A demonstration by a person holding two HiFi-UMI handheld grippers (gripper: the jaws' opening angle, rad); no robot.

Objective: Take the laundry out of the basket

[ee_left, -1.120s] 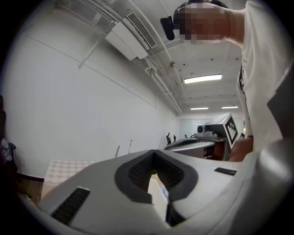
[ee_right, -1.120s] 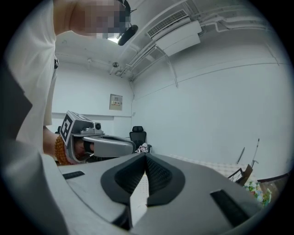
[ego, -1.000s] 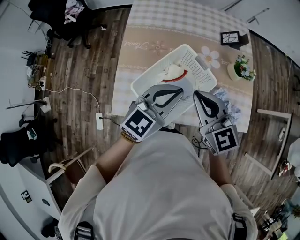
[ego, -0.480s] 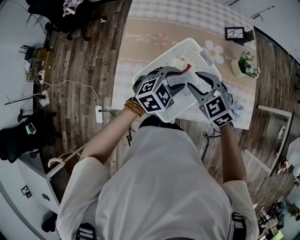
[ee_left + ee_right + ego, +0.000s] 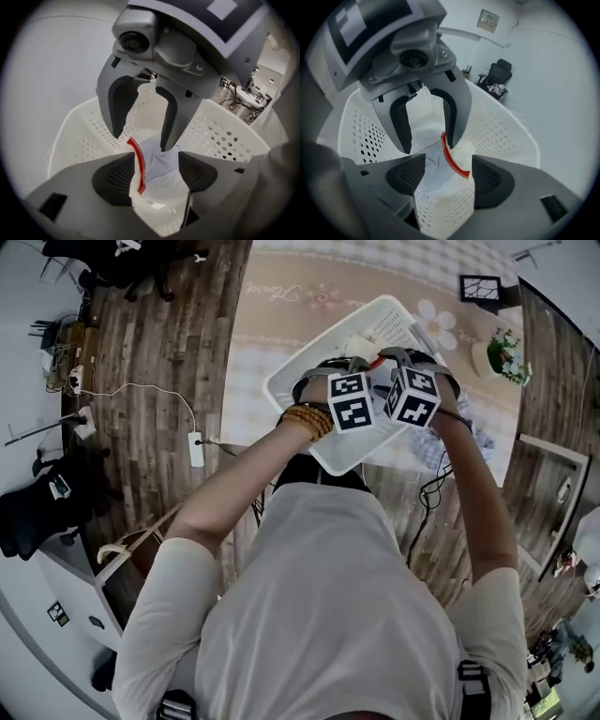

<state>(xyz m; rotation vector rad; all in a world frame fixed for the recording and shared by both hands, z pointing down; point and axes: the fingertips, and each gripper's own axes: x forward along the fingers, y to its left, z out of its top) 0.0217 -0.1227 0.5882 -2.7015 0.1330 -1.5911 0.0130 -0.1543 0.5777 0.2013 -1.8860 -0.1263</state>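
head view: the left gripper (image 5: 330, 371) and the right gripper (image 5: 414, 360) are pointing down side by side into the white basket (image 5: 281, 390), which is sitting at the near edge of the table (image 5: 272, 315). the white laundry (image 5: 361, 345) with red trim is lying in the basket beneath them.

left gripper view: its fingers (image 5: 112, 180) have just been opening and are standing spread, with the laundry (image 5: 161, 164) lying between them, unpinched.

right gripper view: its fingers (image 5: 492, 180) have also just been opening and are standing wide apart, either side of the same laundry (image 5: 431, 157) on the basket floor, clamping nothing.
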